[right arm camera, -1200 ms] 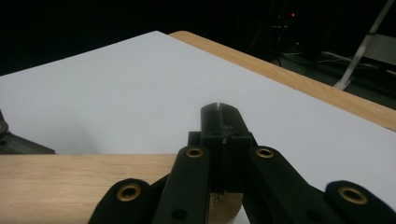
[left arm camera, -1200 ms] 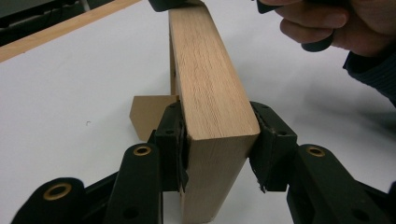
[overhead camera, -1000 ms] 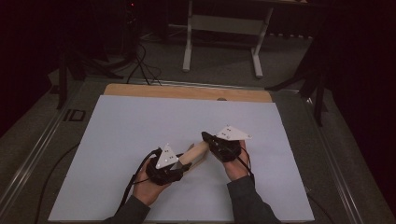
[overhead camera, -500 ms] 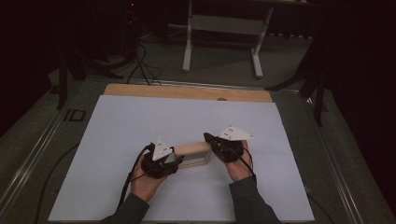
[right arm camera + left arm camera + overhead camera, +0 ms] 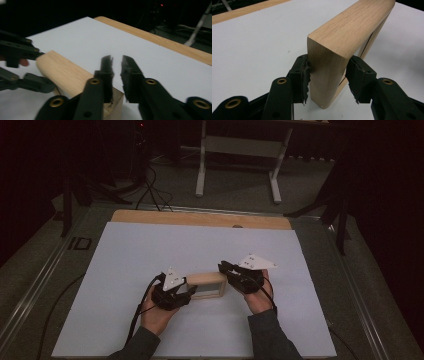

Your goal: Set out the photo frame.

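1. High view: a light oak rectangular wooden frame [image 5: 207, 285] stands on edge on the white tabletop [image 5: 150, 250], nearer the near edge than the far one and roughly midway between the left and right edges.
2. Left gripper [image 5: 186, 292] sits at the frame's left end; the right gripper [image 5: 223, 268] sits at its right end.
3. Left gripper view: the black jaws straddle the frame's rounded end [image 5: 328, 75], one on each broad face. The left pad touches the wood; the right pad is at the other face, and I cannot tell whether it presses.
4. Right gripper view: the jaws have just been opening and stand narrowly apart above the frame's end [image 5: 75, 80], with nothing between them. The left jaw crosses in front of the wood.
5. Bare wooden strip [image 5: 200, 219] runs along the tabletop's far edge.
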A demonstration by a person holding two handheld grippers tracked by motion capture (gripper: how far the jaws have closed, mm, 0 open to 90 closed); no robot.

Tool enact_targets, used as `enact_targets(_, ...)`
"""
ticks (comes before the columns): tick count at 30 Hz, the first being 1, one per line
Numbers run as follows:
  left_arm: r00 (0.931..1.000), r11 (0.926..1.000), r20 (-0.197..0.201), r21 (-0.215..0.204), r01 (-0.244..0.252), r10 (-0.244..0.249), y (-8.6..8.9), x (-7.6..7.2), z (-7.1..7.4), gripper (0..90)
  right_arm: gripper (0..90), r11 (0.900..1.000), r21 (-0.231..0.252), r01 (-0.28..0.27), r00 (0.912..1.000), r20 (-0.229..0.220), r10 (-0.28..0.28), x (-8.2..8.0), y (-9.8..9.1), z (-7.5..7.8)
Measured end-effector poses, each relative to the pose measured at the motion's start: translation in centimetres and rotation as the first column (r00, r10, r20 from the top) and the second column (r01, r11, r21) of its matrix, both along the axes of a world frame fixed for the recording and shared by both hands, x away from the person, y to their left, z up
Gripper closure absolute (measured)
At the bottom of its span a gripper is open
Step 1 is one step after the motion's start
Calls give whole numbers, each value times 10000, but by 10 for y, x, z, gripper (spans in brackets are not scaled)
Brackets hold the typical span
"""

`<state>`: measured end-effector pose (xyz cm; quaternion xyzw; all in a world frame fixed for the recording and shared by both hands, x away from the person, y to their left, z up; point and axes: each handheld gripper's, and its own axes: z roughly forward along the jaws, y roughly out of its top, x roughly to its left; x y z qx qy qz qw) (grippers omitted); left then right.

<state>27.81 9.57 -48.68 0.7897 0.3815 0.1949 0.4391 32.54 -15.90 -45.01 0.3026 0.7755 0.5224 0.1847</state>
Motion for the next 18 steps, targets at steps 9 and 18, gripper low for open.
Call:
enact_targets(9, 10000, 10000, -31, -39, 19, -19, 0, 1, 0, 532, 501, 9983, -27, -589, 9982, -83, 589, -3, -6, 7)
enact_targets(18, 10000, 9998, -49, -188, 25, -26, 1, 1, 0, 530, 354, 9946, -357, -977, 9946, -380, 964, -4, -4, 2)
